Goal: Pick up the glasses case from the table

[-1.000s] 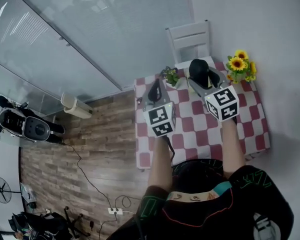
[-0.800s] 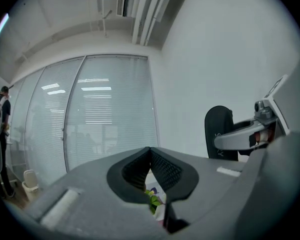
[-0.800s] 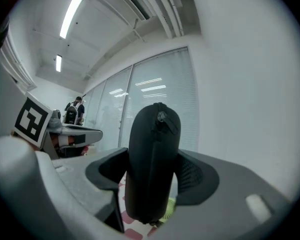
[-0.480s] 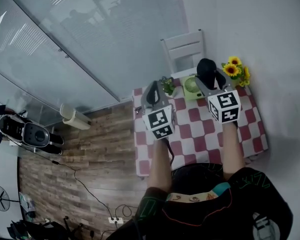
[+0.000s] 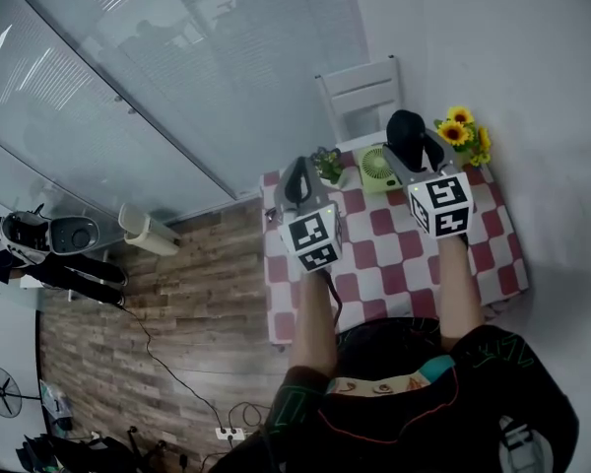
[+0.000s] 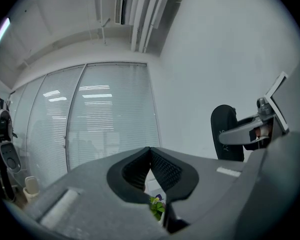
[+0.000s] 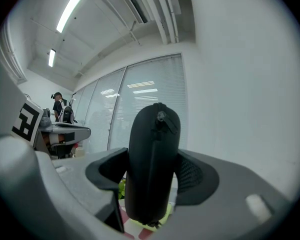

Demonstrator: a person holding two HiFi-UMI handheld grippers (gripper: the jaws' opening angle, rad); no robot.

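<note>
Your right gripper [image 5: 412, 156] is clenched on the black, oval, zip-up fabric glasses case [image 5: 405, 132]. In the right gripper view the case stands upright between the two jaws. The dark textured pads press on its left and right sides, and its zip seam and puller face the camera. Its rounded top rises well above the jaws and its lower end hangs just below them. Under that end you can see a strip of the red-and-white checked tablecloth.

From the head view, the case sits at the front of your right gripper, over the far part of the table with the red-and-white checked cloth [image 5: 494, 256]. It lies between a small pale green fan [image 5: 375, 169] and a bunch of yellow sunflowers [image 5: 462, 132]. A white slatted chair [image 5: 362, 91] stands behind the table, against the pale wall.

Your left gripper [image 5: 297, 179] is clenched on nothing. In the left gripper view its jaw tips meet at the top and nothing is gripped. Through the small gap beneath them shows only a little green potted plant [image 5: 327, 165]. This gripper hangs over the table's left edge, well apart from the case. In its own view, the case and your right gripper appear off to the right.
</note>
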